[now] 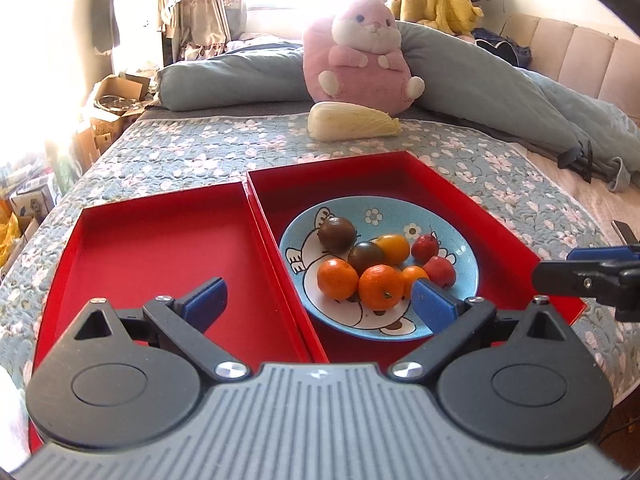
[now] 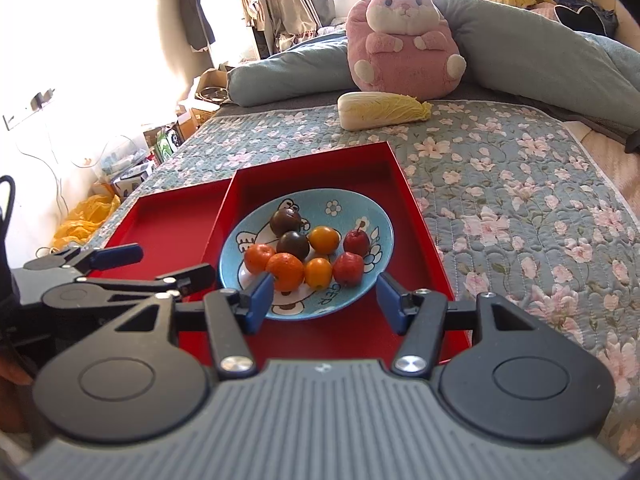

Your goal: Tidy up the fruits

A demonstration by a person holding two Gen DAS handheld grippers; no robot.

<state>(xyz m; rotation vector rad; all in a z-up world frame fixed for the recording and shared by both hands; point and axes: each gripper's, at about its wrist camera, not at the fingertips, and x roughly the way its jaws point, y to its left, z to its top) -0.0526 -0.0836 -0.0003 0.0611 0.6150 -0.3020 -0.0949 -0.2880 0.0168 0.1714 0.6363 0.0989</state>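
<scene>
A blue cartoon plate (image 1: pixel 460 280) (image 2: pixel 360 208) sits in the right red tray (image 1: pixel 360 176) (image 2: pixel 320 168). It holds several small fruits: two oranges (image 1: pixel 338 279) (image 2: pixel 285 271), two dark tomatoes (image 1: pixel 337 233) (image 2: pixel 285 221), yellow ones (image 1: pixel 394 249) (image 2: pixel 324 239) and two red ones (image 1: pixel 439 271) (image 2: pixel 348 267). The left red tray (image 1: pixel 160 248) (image 2: pixel 168 224) holds nothing. My left gripper (image 1: pixel 320 300) is open above the trays' shared wall. My right gripper (image 2: pixel 325 300) is open over the plate's near edge; it also shows in the left wrist view (image 1: pixel 580 272).
The trays lie on a floral quilt (image 1: pixel 200 148) (image 2: pixel 520 200) on a bed. A napa cabbage (image 1: pixel 352 121) (image 2: pixel 382 111), a pink plush toy (image 1: pixel 362 56) (image 2: pixel 404 36) and blue pillows (image 1: pixel 500 76) lie behind. Cardboard boxes (image 1: pixel 116 100) stand off the bed's left side.
</scene>
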